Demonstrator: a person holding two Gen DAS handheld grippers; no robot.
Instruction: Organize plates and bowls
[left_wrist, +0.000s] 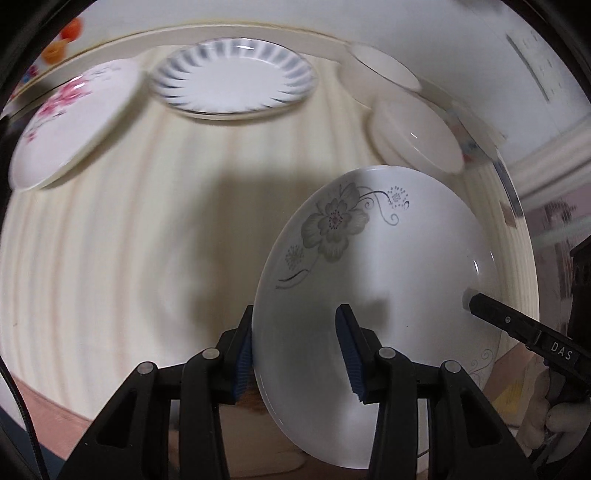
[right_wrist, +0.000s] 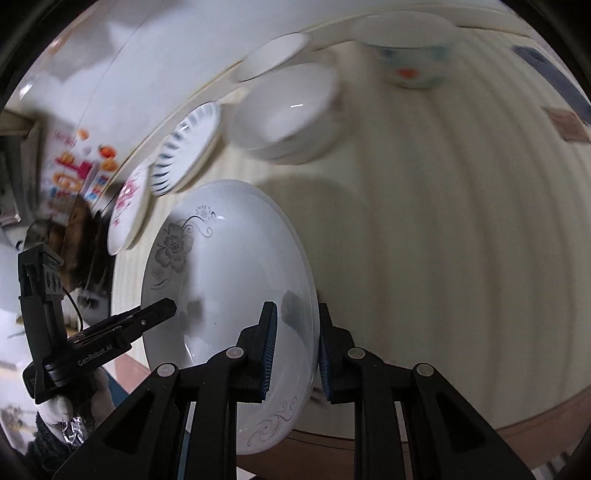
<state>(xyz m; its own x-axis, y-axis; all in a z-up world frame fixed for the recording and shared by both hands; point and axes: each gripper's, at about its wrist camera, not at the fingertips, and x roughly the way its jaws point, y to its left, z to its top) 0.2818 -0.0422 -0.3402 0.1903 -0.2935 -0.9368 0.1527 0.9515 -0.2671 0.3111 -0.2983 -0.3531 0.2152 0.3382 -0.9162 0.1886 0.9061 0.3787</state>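
A white plate with a grey flower (left_wrist: 373, 258) is held tilted above the table by both grippers. My left gripper (left_wrist: 295, 354) has one finger on each side of its left rim. My right gripper (right_wrist: 295, 350) straddles the opposite rim of the same plate (right_wrist: 229, 280); its finger (left_wrist: 517, 325) shows in the left wrist view. On the table lie a pink-flowered plate (left_wrist: 74, 122), a blue-striped plate (left_wrist: 232, 74) and stacked white bowls (left_wrist: 417, 136). A painted bowl (right_wrist: 410, 55) stands at the far edge in the right wrist view.
The cream striped table (left_wrist: 129, 229) spreads under the plate, with its front edge near my grippers. A white wall (left_wrist: 480, 48) runs behind the dishes. A colourful poster (right_wrist: 77, 162) hangs at the left in the right wrist view.
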